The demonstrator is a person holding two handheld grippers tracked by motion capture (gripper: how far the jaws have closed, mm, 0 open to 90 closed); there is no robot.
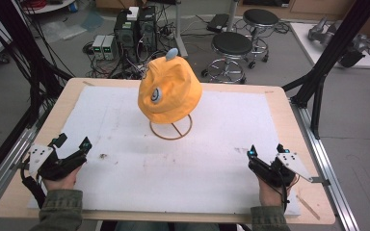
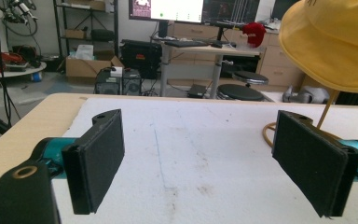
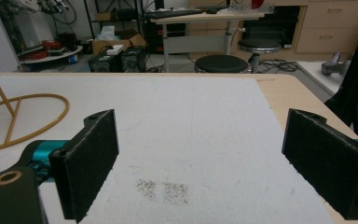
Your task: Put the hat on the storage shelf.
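Both grippers, left (image 1: 72, 144) and right (image 1: 266, 150), rest with jaws spread wide and empty, the yellow hat (image 1: 170, 90) perched on its wire stand (image 1: 171, 129) well ahead between them, so I'd approach its brim from both sides evenly.

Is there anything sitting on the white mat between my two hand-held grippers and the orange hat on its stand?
Nothing visible does. The orange hat sits on its wire stand at the far middle of the white mat. The left hand-held gripper and right hand-held gripper rest open at the near corners, with only bare, slightly smudged mat between.
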